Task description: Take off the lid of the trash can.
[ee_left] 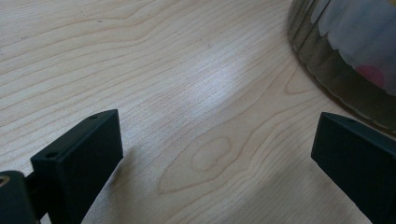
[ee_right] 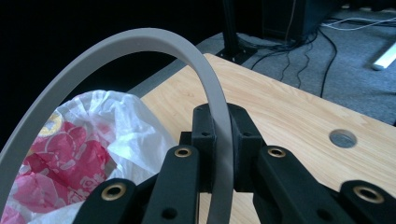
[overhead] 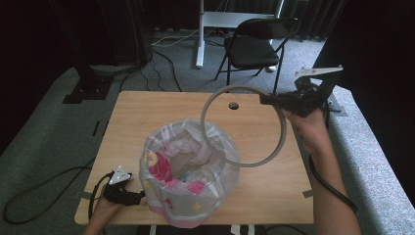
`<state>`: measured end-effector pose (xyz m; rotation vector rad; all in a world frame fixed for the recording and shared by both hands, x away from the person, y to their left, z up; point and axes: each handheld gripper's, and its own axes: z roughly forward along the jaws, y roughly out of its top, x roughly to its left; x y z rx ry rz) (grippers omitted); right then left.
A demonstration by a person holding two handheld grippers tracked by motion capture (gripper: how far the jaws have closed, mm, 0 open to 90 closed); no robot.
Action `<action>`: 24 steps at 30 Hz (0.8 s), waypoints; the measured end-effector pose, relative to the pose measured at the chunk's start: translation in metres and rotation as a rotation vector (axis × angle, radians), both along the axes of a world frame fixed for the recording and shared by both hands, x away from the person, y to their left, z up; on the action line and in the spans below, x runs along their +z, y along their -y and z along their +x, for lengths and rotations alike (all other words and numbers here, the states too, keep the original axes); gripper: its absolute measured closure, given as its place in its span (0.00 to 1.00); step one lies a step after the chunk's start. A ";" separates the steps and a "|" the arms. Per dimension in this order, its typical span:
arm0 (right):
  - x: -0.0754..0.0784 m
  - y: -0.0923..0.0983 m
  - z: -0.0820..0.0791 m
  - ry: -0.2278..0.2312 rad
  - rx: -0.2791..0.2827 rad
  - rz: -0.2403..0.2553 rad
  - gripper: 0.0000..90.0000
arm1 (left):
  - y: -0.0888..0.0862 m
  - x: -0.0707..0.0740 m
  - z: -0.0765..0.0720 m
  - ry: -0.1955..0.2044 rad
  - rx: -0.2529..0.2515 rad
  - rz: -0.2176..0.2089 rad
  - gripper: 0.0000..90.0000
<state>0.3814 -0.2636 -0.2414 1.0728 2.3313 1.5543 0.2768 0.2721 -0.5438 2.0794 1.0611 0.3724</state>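
The grey ring (overhead: 243, 126) is being pinched by the right hand-held gripper (overhead: 274, 100) above the bag-lined bin (overhead: 188, 171), apparently for clamping the liner; the left hand-held gripper (overhead: 139, 196) is being rested spread beside it.

I count one flat grey plastic ring (overhead: 243, 126), one round bin lined with a translucent white bag printed in pink (overhead: 188, 172), and one light wooden table (overhead: 147, 113) with one round cable hole (overhead: 233, 105). I count two black two-jaw grippers: the left gripper (overhead: 138, 197) and the right gripper (overhead: 266, 99). Behind the table I count one black folding chair (overhead: 258, 45).
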 end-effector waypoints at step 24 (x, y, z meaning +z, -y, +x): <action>-0.034 0.083 -0.016 -0.055 -0.156 0.041 0.92 | 0.001 0.000 0.000 -0.002 0.000 0.003 0.02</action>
